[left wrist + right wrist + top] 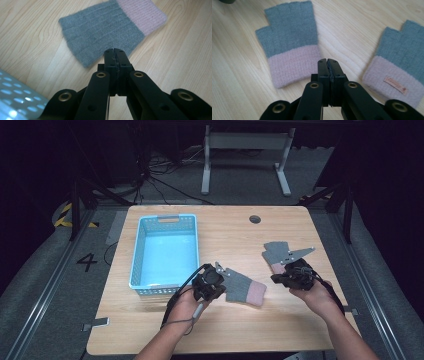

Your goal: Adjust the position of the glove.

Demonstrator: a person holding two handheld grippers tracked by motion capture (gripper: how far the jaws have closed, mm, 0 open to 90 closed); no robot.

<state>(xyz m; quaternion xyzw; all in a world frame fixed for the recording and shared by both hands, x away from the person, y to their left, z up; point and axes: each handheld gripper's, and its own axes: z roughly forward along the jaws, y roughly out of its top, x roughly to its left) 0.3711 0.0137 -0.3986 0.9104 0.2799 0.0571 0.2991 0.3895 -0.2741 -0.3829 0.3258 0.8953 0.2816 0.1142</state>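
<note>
So far nothing is gripped: both gloves lie flat ahead of the closed, empty left gripper (pixel 115 51) and right gripper (pixel 327 61); the basket (pixel 137 270) remains unfilled.

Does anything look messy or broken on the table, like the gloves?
Nothing stands out. Two grey-and-pink fingerless gloves lie flat and apart on the wooden table, one near the left gripper, the other by the right gripper. Neither looks torn. The blue basket stands upright, empty. Both grippers are shut, holding nothing.

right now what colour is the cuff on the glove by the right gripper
Pale pink, on a grey glove; clearest in the right gripper view.
</note>
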